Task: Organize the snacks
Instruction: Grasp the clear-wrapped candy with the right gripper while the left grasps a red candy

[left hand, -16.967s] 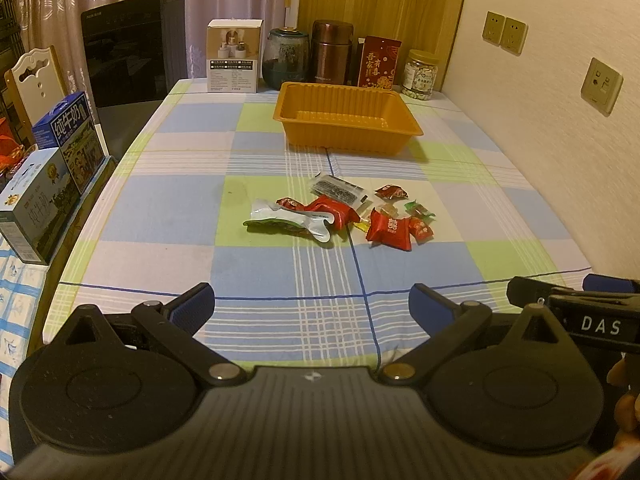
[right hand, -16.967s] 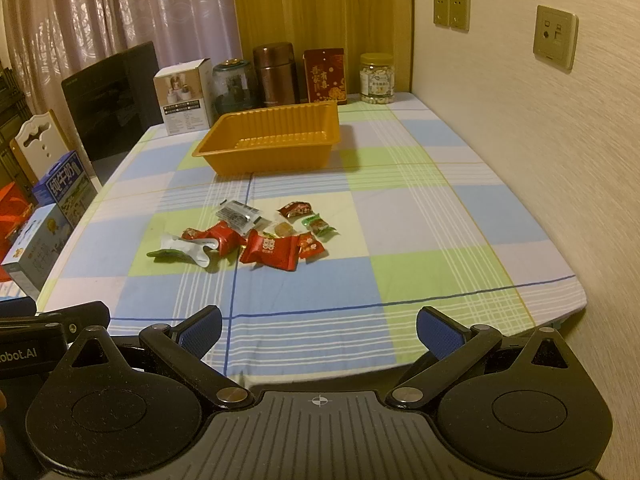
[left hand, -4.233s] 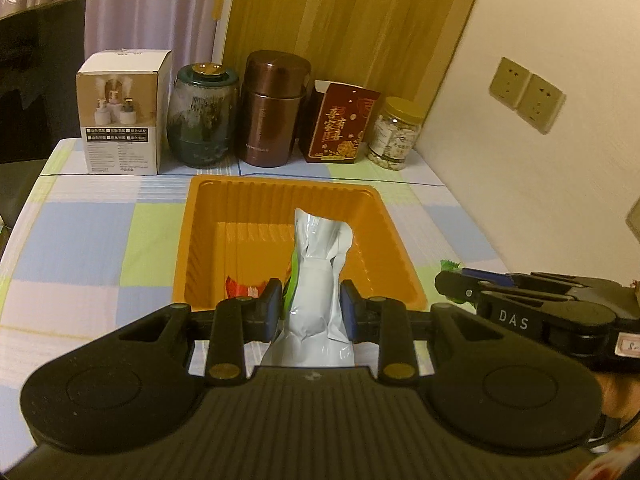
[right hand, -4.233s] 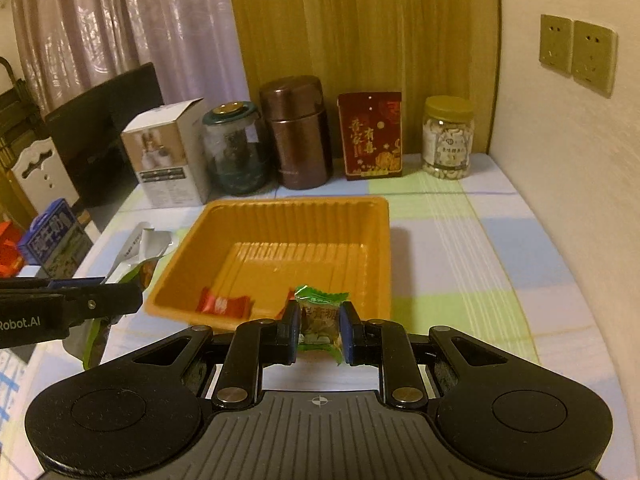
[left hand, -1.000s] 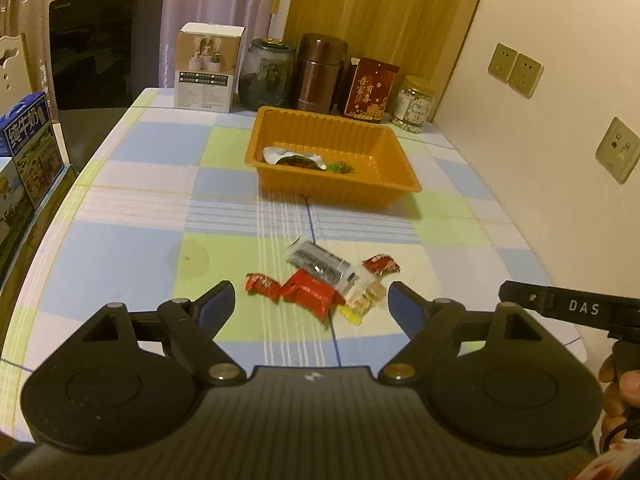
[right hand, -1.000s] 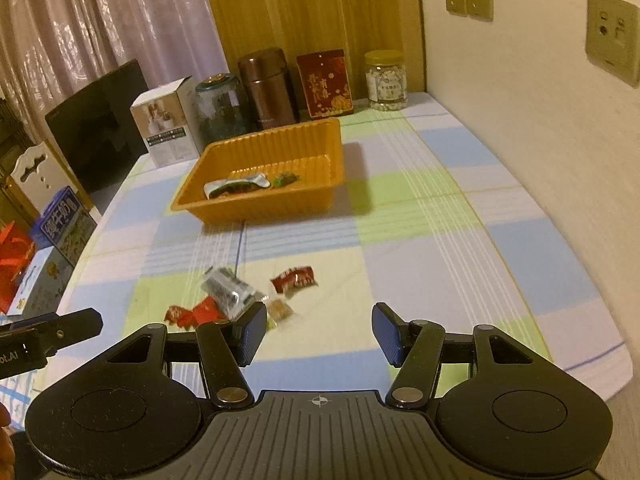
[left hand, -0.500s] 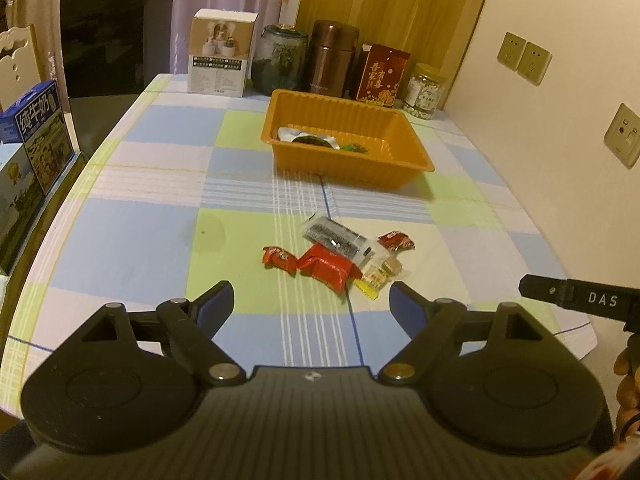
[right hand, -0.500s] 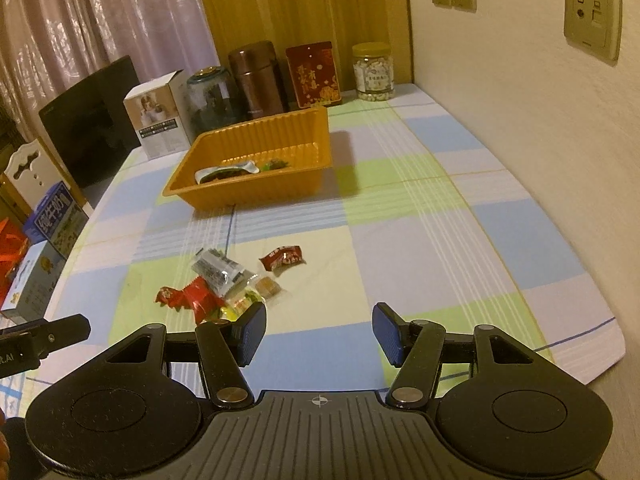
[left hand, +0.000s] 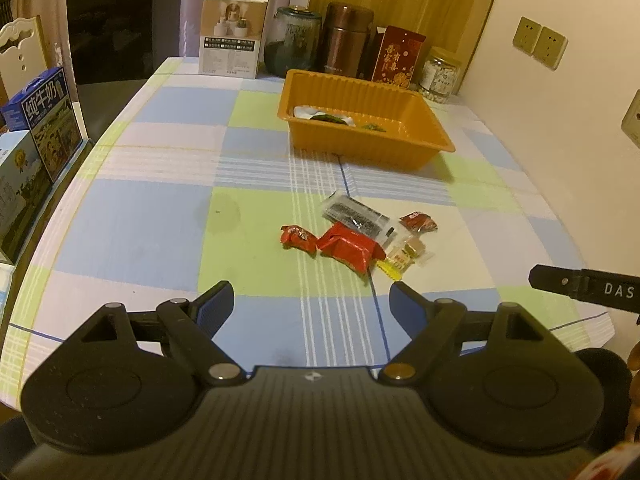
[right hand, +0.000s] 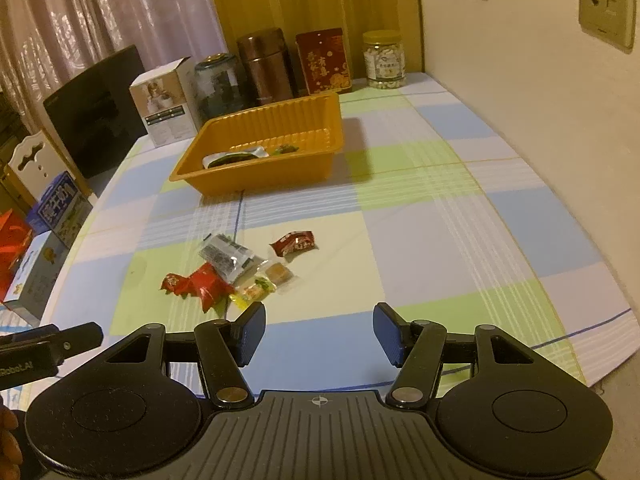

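Above the near edge of the tabletop (left hand: pixel 132 236), covered in a checked cloth of blue, green and white squares, both hand-held grippers hang with nothing between their blue pads. The left hand-held gripper (left hand: pixel 310 306) has its jaws spread wide; the right hand-held gripper (right hand: pixel 319 334) is parted somewhat less.

Around the middle of the tabletop lies a loose cluster of snacks: a crinkled red foil packet (left hand: pixel 349 245), a small red twisted candy (left hand: pixel 296 236) just beside it toward the left edge, a flat clear packet with dark print (left hand: pixel 356 215) overlapping the red packet's far side, a small dark-red wrapper (left hand: pixel 418 222) toward the right edge, and a clear-wrapped tan square (right hand: pixel 279 272) touching a yellow-green sweet (right hand: pixel 252 291).

Farther back stands a rectangular orange plastic tray (left hand: pixel 400 148) with ribbed walls. In it lie a white-and-green pouch (right hand: pixel 234 157) and a small green-wrapped candy (right hand: pixel 289 148).

Along the far edge stand a white carton (left hand: pixel 233 35), a dark glass jar (left hand: pixel 292 42), a brown metal canister (left hand: pixel 345 38), a red printed box (left hand: pixel 396 56) and a clear lidded jar (left hand: pixel 438 76).
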### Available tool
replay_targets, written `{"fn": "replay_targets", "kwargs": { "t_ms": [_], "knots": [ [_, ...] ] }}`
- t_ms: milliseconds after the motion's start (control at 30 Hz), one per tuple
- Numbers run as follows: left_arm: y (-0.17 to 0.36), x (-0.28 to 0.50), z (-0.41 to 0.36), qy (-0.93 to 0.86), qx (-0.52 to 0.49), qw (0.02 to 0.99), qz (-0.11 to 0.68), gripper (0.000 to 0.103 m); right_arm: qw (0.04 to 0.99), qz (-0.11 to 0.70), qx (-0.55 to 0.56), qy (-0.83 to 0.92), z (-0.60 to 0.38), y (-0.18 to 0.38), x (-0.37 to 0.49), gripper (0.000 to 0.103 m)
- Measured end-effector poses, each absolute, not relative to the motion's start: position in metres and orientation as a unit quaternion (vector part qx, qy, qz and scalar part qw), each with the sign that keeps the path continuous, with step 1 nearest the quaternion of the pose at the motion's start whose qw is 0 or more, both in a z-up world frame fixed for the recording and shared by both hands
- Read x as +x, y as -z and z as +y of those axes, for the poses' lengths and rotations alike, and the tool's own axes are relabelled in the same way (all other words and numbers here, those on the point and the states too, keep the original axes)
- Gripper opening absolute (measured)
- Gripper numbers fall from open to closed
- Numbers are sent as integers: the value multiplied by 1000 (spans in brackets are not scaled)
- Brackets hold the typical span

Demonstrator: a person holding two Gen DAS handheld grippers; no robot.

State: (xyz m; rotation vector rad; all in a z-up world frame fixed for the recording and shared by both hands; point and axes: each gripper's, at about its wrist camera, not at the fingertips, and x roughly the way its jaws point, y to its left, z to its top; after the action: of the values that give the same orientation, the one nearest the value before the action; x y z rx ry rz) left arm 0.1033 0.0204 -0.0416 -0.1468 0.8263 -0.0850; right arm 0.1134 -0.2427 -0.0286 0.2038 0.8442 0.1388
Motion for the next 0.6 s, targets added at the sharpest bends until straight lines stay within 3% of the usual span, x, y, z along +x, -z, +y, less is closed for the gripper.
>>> {"fn": "replay_targets", "kwargs": {
  "t_ms": [600],
  "knots": [
    [79,152,32,36,-59,908,414,82,895,429,94,-84,-233,71,154,60]
  ]
}}
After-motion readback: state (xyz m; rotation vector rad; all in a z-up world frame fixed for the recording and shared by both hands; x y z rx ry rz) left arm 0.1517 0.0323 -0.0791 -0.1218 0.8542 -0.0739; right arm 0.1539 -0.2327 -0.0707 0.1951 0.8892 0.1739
